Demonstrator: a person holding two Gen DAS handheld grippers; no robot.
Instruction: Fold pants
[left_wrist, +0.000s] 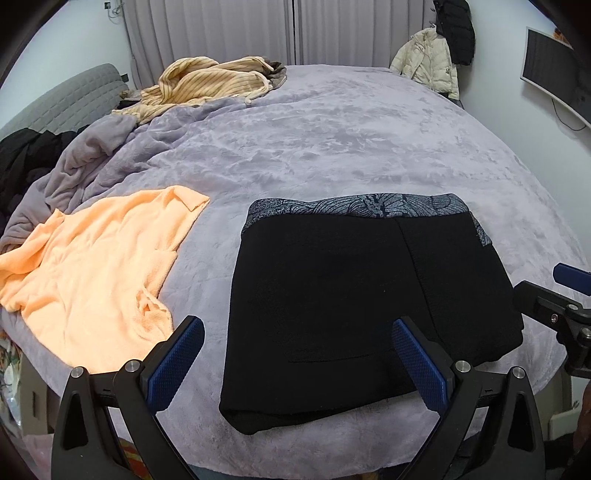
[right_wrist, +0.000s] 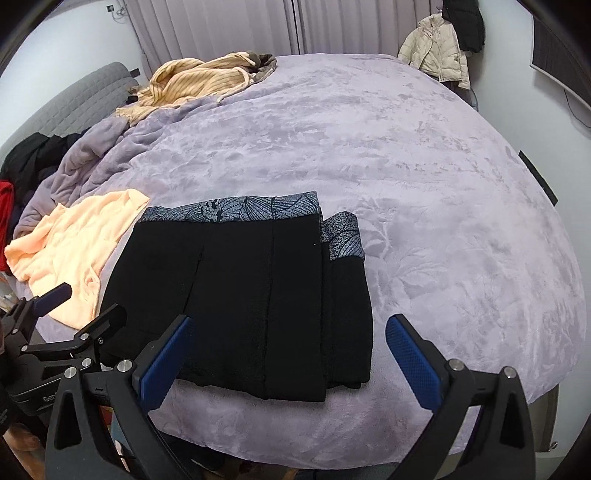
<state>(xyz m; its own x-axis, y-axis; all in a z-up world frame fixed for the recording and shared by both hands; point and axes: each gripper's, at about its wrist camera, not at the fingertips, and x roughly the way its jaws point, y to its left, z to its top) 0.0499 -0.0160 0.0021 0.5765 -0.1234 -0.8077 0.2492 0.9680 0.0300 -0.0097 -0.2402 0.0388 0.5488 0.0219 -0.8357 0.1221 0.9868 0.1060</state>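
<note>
Left tongs (left_wrist: 297, 363) spread, empty, above the near edge of the black pants (left_wrist: 332, 295). Right tongs (right_wrist: 290, 360) likewise spread, empty. The pants lie folded into a squat packet on the plush lilac bed (left_wrist: 332, 129), patterned waistband (left_wrist: 351, 205) farthest away; the matte knit layers look slightly staggered at their right side.

Both wrist cams sit at the near edge of the bed (left_wrist: 332, 122), tilted down across it toward the curtains (right_wrist: 229, 22). Left view sits further left. Both show the pants (left_wrist: 332, 295), close below.
</note>
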